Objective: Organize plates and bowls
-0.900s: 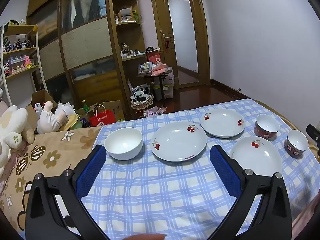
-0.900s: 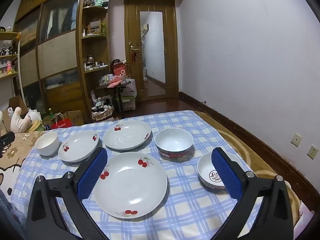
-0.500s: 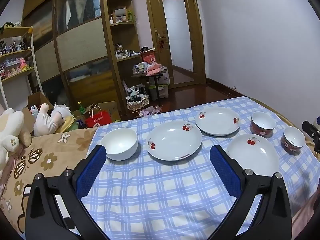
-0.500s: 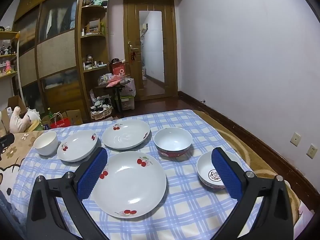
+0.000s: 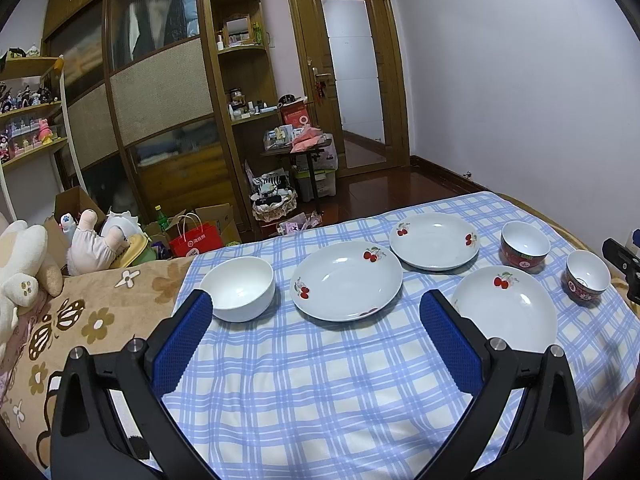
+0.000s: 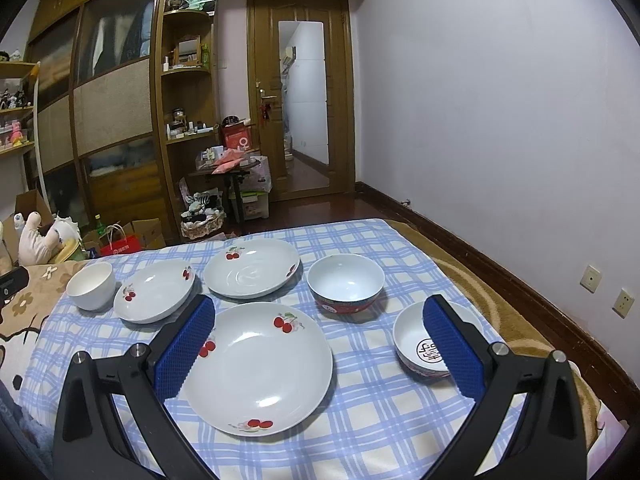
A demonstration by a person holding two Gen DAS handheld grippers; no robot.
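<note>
Three cherry-print plates and three bowls lay spread over a blue checked cloth, none stacked. The near plate sat closest to the right gripper, whose blue pads stood spread wide and empty above it. Behind it, the middle plate and the far plate lay side by side, edges close but apart. A plain white bowl stood at the row's left end, just beside the middle plate. A red-sided bowl stood right of the far plate, and a small bowl with a printed character inside sat near the cloth's right edge, partly behind the right gripper's finger. The left gripper hung over bare cloth, tilted down, jaws fully apart and holding nothing, with the white bowl touching its left pad in the view. Beyond the cloth stood a wooden wardrobe, a door and stuffed toys.
</note>
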